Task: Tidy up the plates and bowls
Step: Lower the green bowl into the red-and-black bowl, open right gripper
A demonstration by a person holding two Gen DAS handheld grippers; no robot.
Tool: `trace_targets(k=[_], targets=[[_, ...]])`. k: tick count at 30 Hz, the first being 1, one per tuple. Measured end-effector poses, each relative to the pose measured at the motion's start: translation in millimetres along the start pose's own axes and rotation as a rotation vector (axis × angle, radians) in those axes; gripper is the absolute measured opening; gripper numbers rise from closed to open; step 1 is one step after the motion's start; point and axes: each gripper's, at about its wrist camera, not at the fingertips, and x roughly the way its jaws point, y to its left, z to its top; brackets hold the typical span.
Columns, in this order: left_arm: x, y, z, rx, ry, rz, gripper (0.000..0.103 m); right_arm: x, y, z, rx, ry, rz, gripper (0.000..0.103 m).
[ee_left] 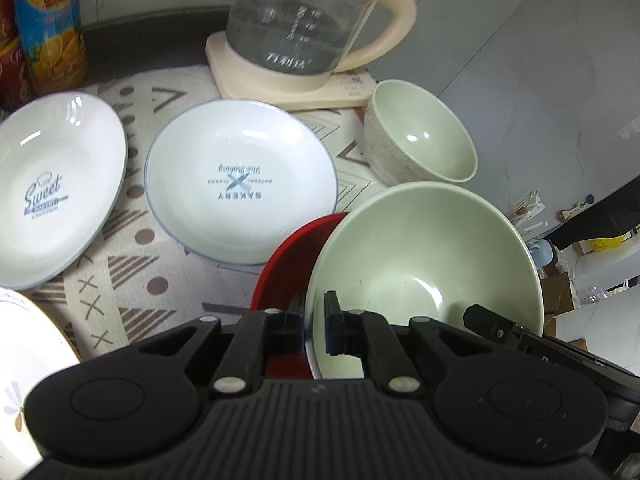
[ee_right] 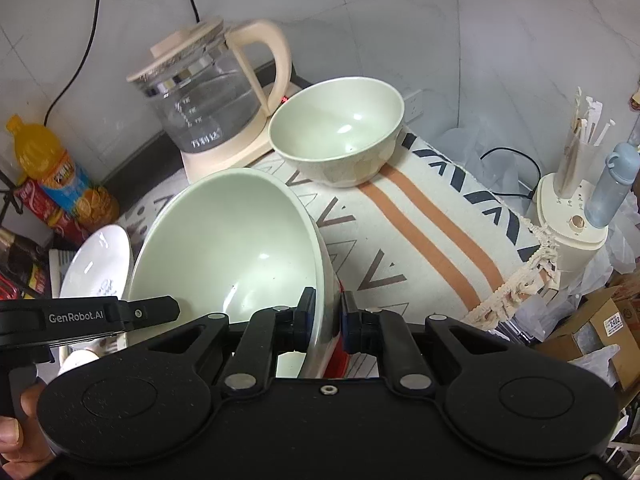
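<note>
Fingers (ee_left: 332, 320) of our left gripper (ee_left: 314, 320) pinch the near rim of the big green bowl (ee_left: 420, 264); our right gripper (ee_right: 325, 320) pinches its opposite rim, so we hold it tilted above the patterned cloth (ee_left: 132, 264) on the desk. Relative to this bowl: a red dish (ee_left: 288, 268) sits just beneath it, the small green bowl (ee_left: 424, 140) behind it, two white printed plates (ee_left: 240, 184) to its left, the glass kettle (ee_left: 304, 28) farther behind.
</note>
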Motion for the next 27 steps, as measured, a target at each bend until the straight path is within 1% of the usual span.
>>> trace_targets(k=[3,7,9,13,22,24,25,26,27], targets=[[3.1,3.3,-0.2,0.006,-0.002,0.017,0.007,7.6,2.8,-0.4,-0.015,0.011,-0.029,0.013],[2.1,7.9,2.5,-0.005,-0.01,0.016,0.007,15.8,6.9,-0.4,-0.03,0.007,-0.051,0.013],[-0.9,10.0,5.4,-0.009,-0.018,0.01,0.01,17.8,10.7,2.8,-0.047,0.0,-0.06,0.013],[-7.4,13.2,9.0,-0.007,-0.032,0.037,0.01,22.3,18.4,7.2,-0.081,-0.006,-0.077,0.013],[-11.2,23.0,12.1,-0.036,-0.017,0.056,0.011,24.2,23.2,11.3,-0.103,0.011,-0.076,0.018],[-11.4,22.3,12.4,-0.047,-0.003,0.054,0.015,23.5,22.1,12.4,-0.102,0.018,-0.065,0.02],[-11.3,21.5,12.7,-0.056,0.007,0.047,0.021,22.2,21.4,13.5,-0.099,0.016,-0.058,0.02],[-11.6,19.7,13.1,-0.057,0.013,0.041,0.03,20.1,20.6,14.8,-0.096,0.011,-0.053,0.022],[-12.3,17.0,13.6,-0.05,0.013,0.04,0.035,17.6,19.4,16.5,-0.092,0.008,-0.051,0.026]])
